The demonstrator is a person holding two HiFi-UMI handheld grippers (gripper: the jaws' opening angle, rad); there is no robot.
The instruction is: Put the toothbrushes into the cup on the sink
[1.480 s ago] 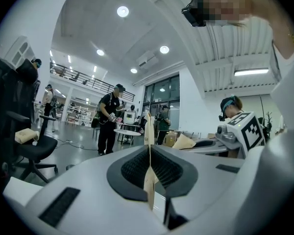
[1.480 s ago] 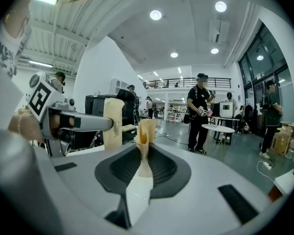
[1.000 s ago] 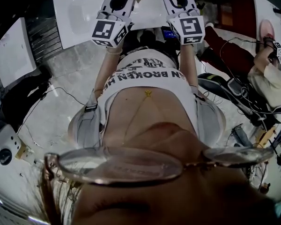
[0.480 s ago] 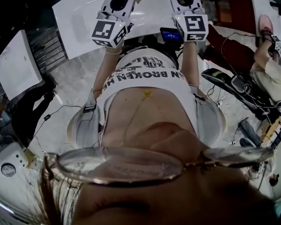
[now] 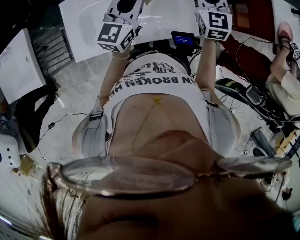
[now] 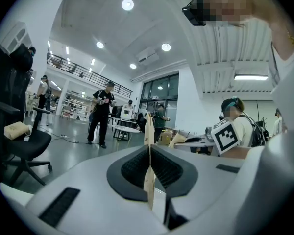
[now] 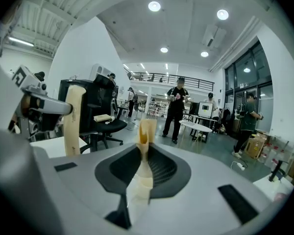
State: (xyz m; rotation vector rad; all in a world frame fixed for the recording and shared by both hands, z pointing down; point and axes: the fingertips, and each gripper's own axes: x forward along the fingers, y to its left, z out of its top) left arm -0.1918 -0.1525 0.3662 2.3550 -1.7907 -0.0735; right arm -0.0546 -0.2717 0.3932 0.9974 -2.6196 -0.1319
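No toothbrush and no cup shows in any view. Both grippers are raised and aimed out into the room. My left gripper (image 6: 148,127) is shut, its tan pads pressed flat together with nothing between them. My right gripper (image 7: 147,127) is shut too, also with nothing in it. In the head view the left marker cube (image 5: 115,34) and the right marker cube (image 5: 219,25) hang in front of the person's chest, at the near edge of the white sink top (image 5: 85,19). The right gripper's cube (image 6: 227,135) also shows in the left gripper view.
A small device with a blue screen (image 5: 184,38) sits between the two grippers. A white panel (image 5: 15,59) lies at the left, and cables and a seated person (image 5: 285,84) are at the right. A black office chair (image 6: 19,141) and standing people (image 6: 102,112) fill the hall.
My right gripper has moved to the right and further from the body. The left gripper has hardly shifted. Both stay shut.
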